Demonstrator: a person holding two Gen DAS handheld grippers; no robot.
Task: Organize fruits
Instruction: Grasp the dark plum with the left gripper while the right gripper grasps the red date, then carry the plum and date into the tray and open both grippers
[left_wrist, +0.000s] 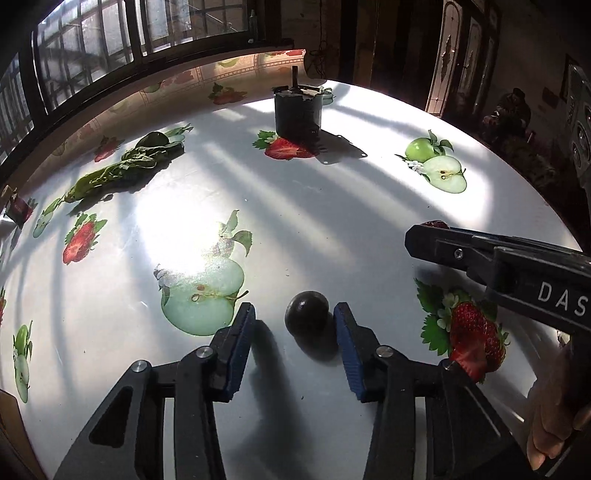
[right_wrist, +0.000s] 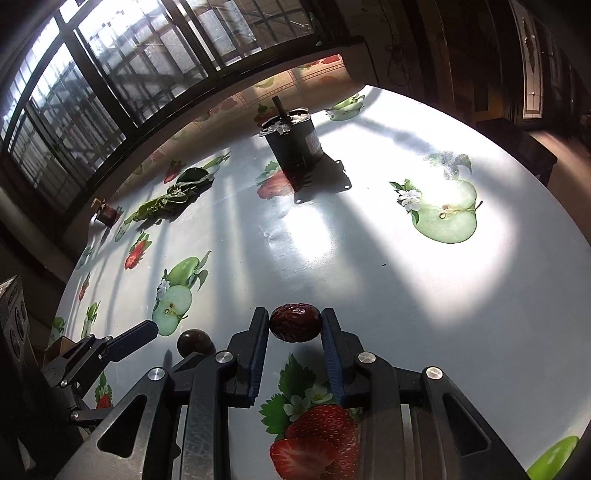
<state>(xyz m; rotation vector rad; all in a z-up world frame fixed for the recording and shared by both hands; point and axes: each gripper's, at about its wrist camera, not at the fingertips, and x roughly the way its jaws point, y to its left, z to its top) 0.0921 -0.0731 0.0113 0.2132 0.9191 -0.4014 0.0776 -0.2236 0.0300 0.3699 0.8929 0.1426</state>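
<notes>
One wrinkled red date (right_wrist: 294, 327) clamped in the right gripper (right_wrist: 294, 328), one dark round fruit (left_wrist: 306, 314) between the left gripper (left_wrist: 294, 317) pads — one pad touching, one clear — one black motor (left_wrist: 297, 112), one leafy green (left_wrist: 122, 168)

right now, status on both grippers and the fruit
Right gripper shut on red date. Left gripper around dark round fruit, gap showing. Nothing in the way.

Strong daylight enters through the barred window (left_wrist: 110, 48) behind the table (left_wrist: 369, 229); the bars cast striped shadows across the glossy tablecloth. Blown-out glare patch near table centre in both views, washing out the printed fruit there. Dark cylinder (left_wrist: 297, 112) near the window throws a hard shadow away from it. Room beyond the table's far edge is dim, detail lost. Heavy fisheye curvature; black vignette at the corners. Focus sharp, no motion blur.
</notes>
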